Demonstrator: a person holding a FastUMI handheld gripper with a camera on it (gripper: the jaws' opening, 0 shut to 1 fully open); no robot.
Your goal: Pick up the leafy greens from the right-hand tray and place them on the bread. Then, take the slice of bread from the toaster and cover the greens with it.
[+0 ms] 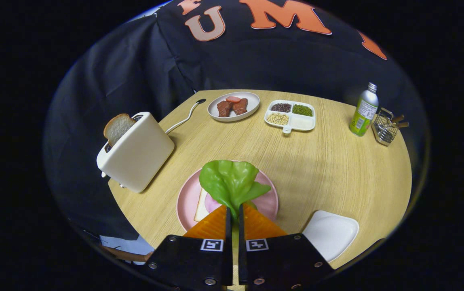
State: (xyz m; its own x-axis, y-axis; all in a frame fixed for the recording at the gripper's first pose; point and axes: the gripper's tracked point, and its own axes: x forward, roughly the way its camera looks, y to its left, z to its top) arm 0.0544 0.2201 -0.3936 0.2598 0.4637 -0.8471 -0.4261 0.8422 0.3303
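My gripper (234,212) is shut on the stem end of a green lettuce leaf (228,181), which hangs over the pink plate (185,199). On that plate lies a slice of bread (200,208) with a pink slice of meat on it, mostly hidden by the leaf and my fingers. To the left stands a cream toaster (137,151) with a slice of bread (117,127) sticking up from its slot. A white tray (331,232) lies bare to the right of my fingers.
At the far side of the round wooden table (337,169) sit a plate of meat pieces (234,106) and a divided dish of beans (290,115). A green bottle (363,111) and a wire basket (386,127) stand at the far right. The toaster's cord (185,117) runs back.
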